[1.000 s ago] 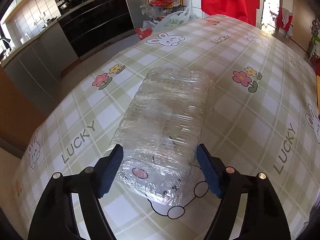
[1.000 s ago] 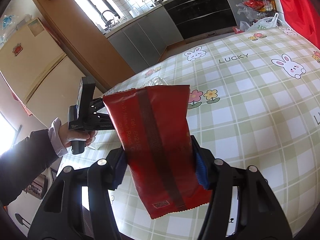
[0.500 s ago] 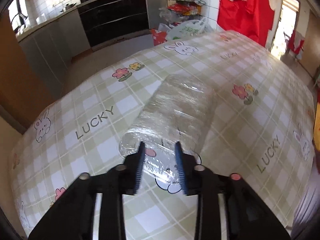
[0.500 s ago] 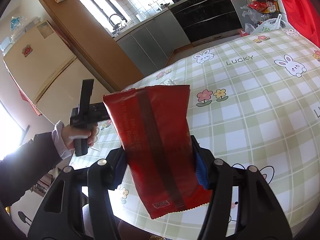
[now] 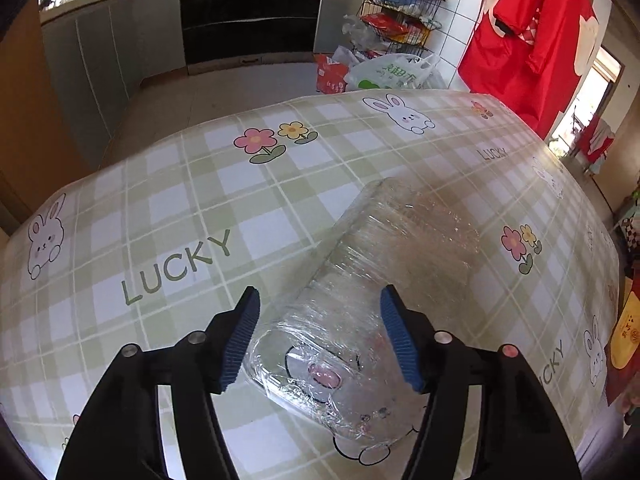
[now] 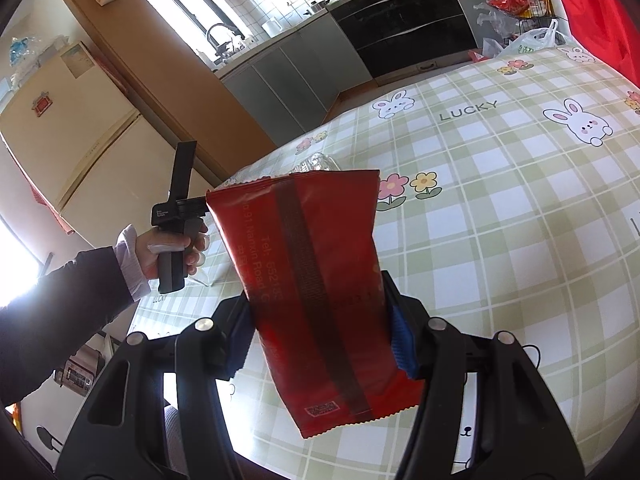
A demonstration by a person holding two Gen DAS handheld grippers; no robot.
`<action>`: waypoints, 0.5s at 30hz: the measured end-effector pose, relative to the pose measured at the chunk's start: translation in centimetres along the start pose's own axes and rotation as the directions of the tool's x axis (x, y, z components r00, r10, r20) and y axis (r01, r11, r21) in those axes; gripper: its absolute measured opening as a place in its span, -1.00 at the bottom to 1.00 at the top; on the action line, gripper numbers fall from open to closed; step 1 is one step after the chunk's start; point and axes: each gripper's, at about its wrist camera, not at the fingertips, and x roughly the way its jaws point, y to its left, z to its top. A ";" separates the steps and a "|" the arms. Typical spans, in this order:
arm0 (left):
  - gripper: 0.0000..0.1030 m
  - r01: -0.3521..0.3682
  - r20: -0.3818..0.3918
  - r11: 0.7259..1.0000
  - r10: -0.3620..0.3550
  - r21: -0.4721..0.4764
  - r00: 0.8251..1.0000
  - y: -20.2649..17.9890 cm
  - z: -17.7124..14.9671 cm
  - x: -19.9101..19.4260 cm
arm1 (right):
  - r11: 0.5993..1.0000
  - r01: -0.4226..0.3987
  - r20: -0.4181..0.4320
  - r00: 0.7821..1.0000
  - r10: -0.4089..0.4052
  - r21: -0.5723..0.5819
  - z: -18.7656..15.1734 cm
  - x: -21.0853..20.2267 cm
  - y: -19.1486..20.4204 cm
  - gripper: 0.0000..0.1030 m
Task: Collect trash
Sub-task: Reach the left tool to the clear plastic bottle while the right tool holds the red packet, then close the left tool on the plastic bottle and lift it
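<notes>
A crumpled clear plastic wrapper [image 5: 380, 264] lies on the checked tablecloth [image 5: 168, 200]. My left gripper [image 5: 319, 300] points down at the wrapper's near end, which sits between the blue pads [image 5: 240, 340]. The jaws are opening and I see no squeeze on the plastic. My right gripper [image 6: 316, 308] is shut on a red snack bag [image 6: 304, 240], held upright above the table. In the right wrist view, a person's hand [image 6: 160, 248] holds the left gripper's handle at the left, and a bit of the clear wrapper [image 6: 316, 162] shows behind the bag.
The table's left edge [image 5: 60, 200] drops to the kitchen floor. Grey cabinets and a black oven [image 5: 248, 20] stand beyond it. Plastic bags [image 5: 384, 74] and a wire rack [image 5: 404, 4] sit past the far end. A red cloth [image 5: 528, 40] hangs at the right.
The left jaws narrowed on the wrapper's near end half a second ago and now stand wider. The left gripper rolled and shifted. The right gripper still holds the red bag.
</notes>
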 end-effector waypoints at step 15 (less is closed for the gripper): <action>-0.13 0.194 -0.072 0.979 -0.197 -0.057 0.978 -2.4 -4.5 -1.8 | 1.000 -0.014 0.010 1.000 0.015 -0.011 -0.1 -0.5 1.4 0.13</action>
